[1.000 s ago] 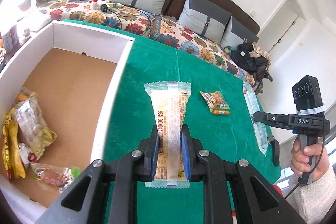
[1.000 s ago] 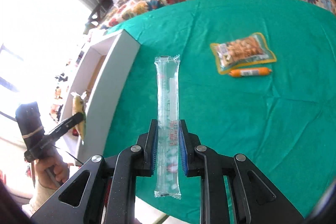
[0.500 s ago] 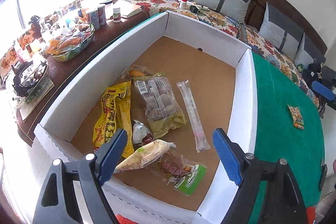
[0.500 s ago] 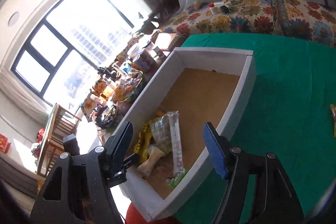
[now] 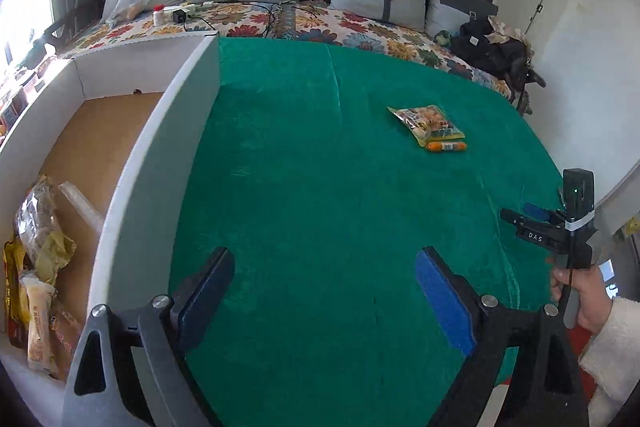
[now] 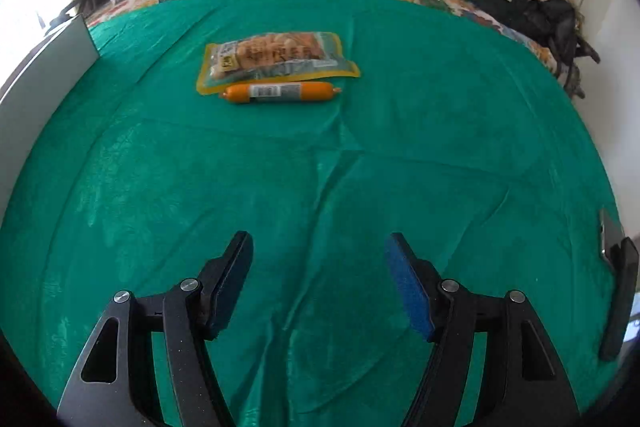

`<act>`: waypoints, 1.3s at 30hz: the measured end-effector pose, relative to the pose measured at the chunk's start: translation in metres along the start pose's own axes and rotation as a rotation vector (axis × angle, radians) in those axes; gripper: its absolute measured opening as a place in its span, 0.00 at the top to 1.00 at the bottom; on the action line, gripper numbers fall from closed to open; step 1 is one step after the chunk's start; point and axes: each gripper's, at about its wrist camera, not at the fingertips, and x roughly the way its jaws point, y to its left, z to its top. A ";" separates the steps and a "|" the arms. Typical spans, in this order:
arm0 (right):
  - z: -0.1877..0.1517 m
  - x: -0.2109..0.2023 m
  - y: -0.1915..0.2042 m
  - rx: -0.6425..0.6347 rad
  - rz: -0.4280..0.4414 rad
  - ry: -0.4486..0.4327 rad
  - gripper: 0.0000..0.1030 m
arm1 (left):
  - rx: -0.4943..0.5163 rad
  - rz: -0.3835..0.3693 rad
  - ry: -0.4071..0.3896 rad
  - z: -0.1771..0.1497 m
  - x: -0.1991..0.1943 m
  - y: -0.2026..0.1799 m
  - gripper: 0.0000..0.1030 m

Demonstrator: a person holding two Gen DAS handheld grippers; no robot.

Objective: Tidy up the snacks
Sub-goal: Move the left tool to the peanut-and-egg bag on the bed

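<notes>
Legibly, only "DAS" in white on the black body of the right gripper (image 5: 532, 215), seen at 3 o'clock in the left wrist view, gripped by a hand (image 5: 580, 299) in a fluffy white sleeve (image 5: 612, 359). Print on the snack wrappers too small and blurred to read; a barcode-like label just visible on the sausage.

Lying on the green tablecloth (image 6: 440, 131) toward 12 o'clock in the right wrist view: a yellow-edged clear snack pouch (image 6: 276, 61) filled with pale orange pieces, flat, and touching its near edge an orange sausage stick (image 6: 280, 92) with a grey label band. Same pair at about 1 o'clock in the left wrist view (image 5: 428, 123), (image 5: 446, 146).

At 9 o'clock there, a white-walled cardboard box (image 5: 160, 147) holding several wrapped snacks (image 5: 40, 243) heaped at its near end.

Left gripper (image 5: 324, 291): jaws opening, wide apart, nothing between them. Right gripper (image 6: 320, 279): jaws spread, nothing between the blue pads (image 6: 408, 287).
</notes>
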 end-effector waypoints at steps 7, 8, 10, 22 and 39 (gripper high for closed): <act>-0.019 -0.004 -0.028 0.058 -0.038 -0.095 0.27 | 0.092 0.019 0.102 -0.002 0.111 -0.062 0.12; -0.018 -0.002 -0.028 0.057 -0.042 -0.093 0.25 | 0.106 0.037 0.100 -0.001 0.120 -0.066 0.12; -0.016 0.001 -0.029 0.065 -0.042 -0.089 0.23 | 0.133 0.076 0.098 0.003 0.136 -0.070 0.12; -0.022 0.004 -0.040 0.119 -0.010 -0.074 0.15 | 0.155 0.136 0.013 0.000 0.156 -0.073 0.00; -0.022 0.004 -0.040 0.118 -0.009 -0.074 0.15 | 0.156 0.136 0.013 0.001 0.155 -0.073 0.00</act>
